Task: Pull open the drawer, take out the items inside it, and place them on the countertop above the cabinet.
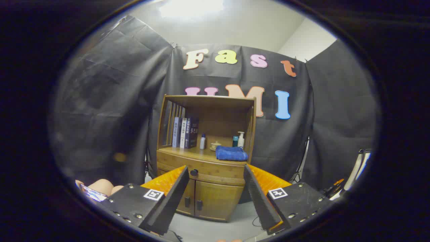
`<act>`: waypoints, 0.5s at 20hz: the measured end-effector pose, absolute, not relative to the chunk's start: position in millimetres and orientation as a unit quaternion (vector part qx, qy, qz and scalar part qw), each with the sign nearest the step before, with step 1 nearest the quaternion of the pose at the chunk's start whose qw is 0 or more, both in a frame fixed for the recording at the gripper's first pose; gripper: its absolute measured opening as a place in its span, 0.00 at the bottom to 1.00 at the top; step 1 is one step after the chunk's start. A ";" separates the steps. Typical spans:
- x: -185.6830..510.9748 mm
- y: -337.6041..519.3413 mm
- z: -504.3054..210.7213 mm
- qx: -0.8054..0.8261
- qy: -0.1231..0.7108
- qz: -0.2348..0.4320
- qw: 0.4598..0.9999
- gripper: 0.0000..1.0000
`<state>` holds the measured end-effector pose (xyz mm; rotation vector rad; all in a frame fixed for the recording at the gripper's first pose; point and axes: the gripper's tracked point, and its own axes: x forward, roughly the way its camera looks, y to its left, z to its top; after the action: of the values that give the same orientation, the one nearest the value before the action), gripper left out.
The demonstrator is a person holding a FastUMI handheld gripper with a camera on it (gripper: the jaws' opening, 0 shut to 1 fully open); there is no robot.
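The gripper (216, 174) stands well back from the wooden cabinet (205, 168), fingers spread wide and holding nothing. The cabinet front shows in the gap between them.

**Target.** The drawer (215, 169) is the curved band directly beneath the countertop (201, 155) and appears fully closed. Its contents are hidden, so their weight and fragility cannot be judged yet. The drawer knob (194, 172), a small dark stud, sits just ahead of the left finger, at about 10 o'clock from the midpoint between the fingertips.

**Handling.** The knob looks rigid, small and rounded, probably smooth. Take hold by closing both fingers squarely across it; a shallow or off-centre pinch is likely to slip off. The drawer is solid wood and may resist at first, so pull straight outward, level with the runners.

**Placement area.** On the countertop, a folded blue towel (231, 153) lies at 1 o'clock from the knob. Behind it stand a pump bottle (241, 139), a small jar (215, 146), a spray bottle (202, 141) and upright books (184, 132). Bare countertop lies left of the towel.

**Below.** Two cabinet doors (205, 200) with dark handles sit at 6 o'clock from the drawer; leave these shut.
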<state>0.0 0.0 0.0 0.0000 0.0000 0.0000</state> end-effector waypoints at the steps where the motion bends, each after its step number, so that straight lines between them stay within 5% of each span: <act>1: 0.3 0.1 -0.1 -0.001 0.001 -0.001 1.000 0.97; 10: 3.1 1.8 -7.4 -0.013 0.007 0.004 1.000 0.97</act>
<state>3.1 1.8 -7.4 -0.0258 0.0148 0.0074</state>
